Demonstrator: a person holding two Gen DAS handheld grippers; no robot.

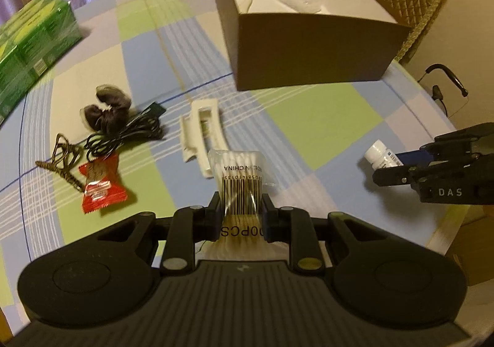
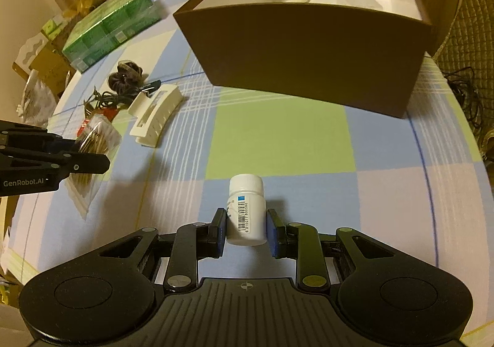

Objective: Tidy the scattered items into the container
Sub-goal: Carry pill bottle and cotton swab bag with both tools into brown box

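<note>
The left gripper (image 1: 240, 208) pinches the cotton-swab bag (image 1: 242, 180) at lower centre, ready for carrying. The right gripper (image 2: 246, 231) brackets the white bottle (image 2: 247, 211), pads close; I cannot tell whether they grip it. The box (image 1: 308, 47) waits at upper right.

We saw the box (image 1: 308, 47) at the table's (image 1: 315, 118) far side, hair clip (image 1: 202, 133) in front, cable bundle (image 1: 123, 133) left of that, pill bottle (image 2: 247, 211) off right.

Green carton (image 1: 34, 41) cut off at left frame edge in left wrist view. Cotton swab pack (image 1: 242, 189): lower print partly hidden behind finger pads. Box (image 2: 308, 47) contents mostly hidden by its near wall; small items inside unidentifiable.
</note>
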